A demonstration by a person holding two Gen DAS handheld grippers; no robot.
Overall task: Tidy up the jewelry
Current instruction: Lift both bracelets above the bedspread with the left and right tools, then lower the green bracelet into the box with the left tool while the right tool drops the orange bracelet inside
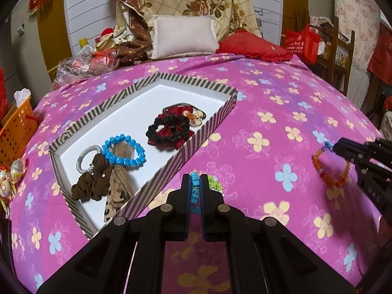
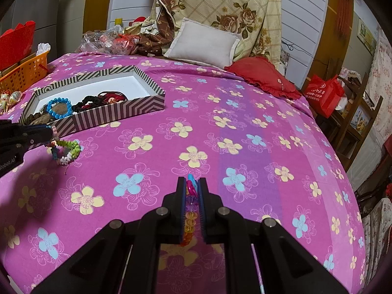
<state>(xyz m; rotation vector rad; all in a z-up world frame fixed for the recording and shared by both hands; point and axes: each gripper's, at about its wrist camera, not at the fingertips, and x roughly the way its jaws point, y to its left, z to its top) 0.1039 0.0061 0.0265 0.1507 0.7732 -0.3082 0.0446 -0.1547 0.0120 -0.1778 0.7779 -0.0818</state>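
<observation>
Between left tongs (image 1: 195,183), half-hidden bracelet (image 1: 194,182).

The striped box (image 1: 208,125) wall hides part of the leopard-print scarf (image 1: 117,191). The left tongs (image 1: 195,183) cover most of the multicoloured bracelet (image 1: 214,183). The orange basket (image 2: 24,73) is cut by the frame's edge.

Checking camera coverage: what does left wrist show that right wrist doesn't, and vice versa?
Left wrist only: the orange bead bracelet hanging as a full loop from the right gripper, and the brown scrunchie in full.

Right wrist only: the multicolour coil bracelet as a full loop below the left gripper.

Both: the striped box, blue bead bracelet, black-and-red scrunchie, flowered bedsheet, both grippers shut on bracelets.
</observation>
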